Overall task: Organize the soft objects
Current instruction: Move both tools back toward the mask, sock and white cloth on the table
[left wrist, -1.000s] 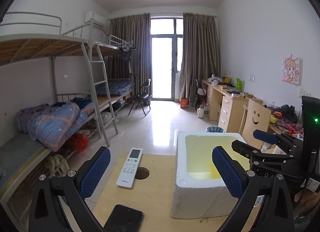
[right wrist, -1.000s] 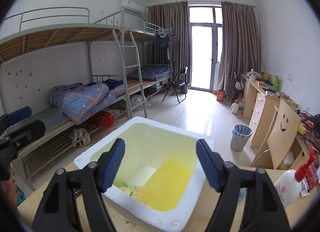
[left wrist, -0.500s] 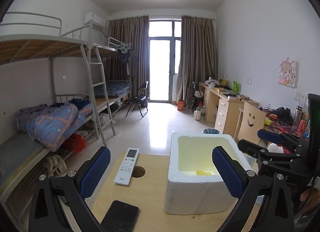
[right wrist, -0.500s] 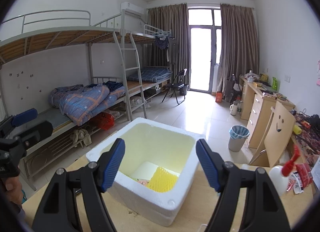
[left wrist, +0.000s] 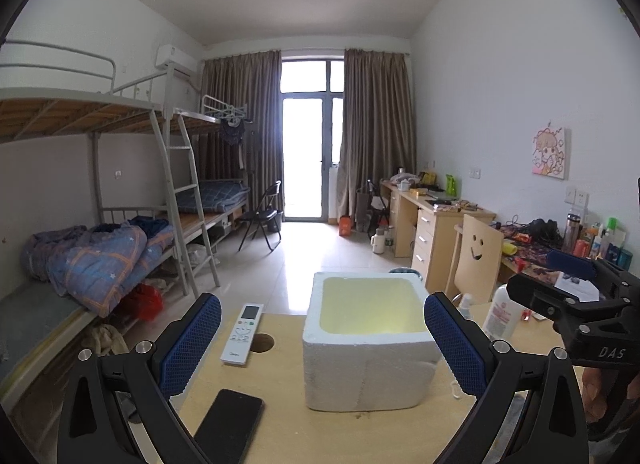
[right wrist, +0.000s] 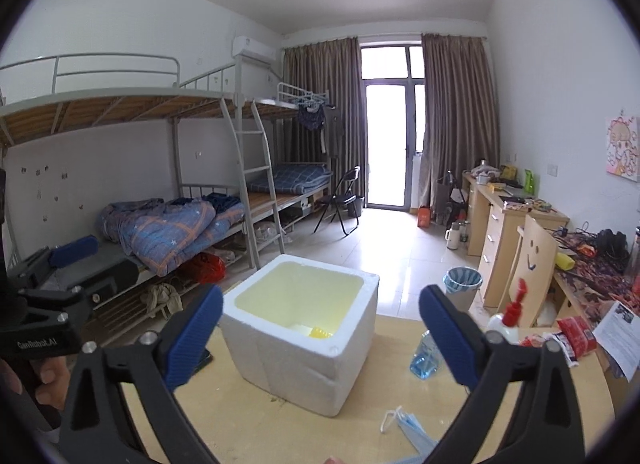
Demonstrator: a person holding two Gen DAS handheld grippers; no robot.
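Observation:
A white foam box point(left wrist: 368, 376) stands on the wooden table point(left wrist: 280, 404), straight ahead of both grippers. A yellow soft object point(right wrist: 319, 332) lies inside it, low against its near right wall. A blue face mask point(right wrist: 412, 428) lies on the table to the right of the box. My left gripper point(left wrist: 322, 348) is open and empty, a little short of the box. My right gripper point(right wrist: 322, 336) has its jaws opening, with nothing between the pads. Each gripper also shows at the edge of the other's view.
A remote control point(left wrist: 243, 334), a cable hole point(left wrist: 262, 342) and a black phone point(left wrist: 228, 424) lie left of the box. A white lotion bottle point(left wrist: 504, 316), a red-topped bottle point(right wrist: 512, 310), a blue plastic bottle point(right wrist: 426, 352) and snack packets point(right wrist: 576, 334) stand right.
Both grippers have drawn back and up from the box, which now looks smaller and farther off. The right gripper's jaws stand wider than before.

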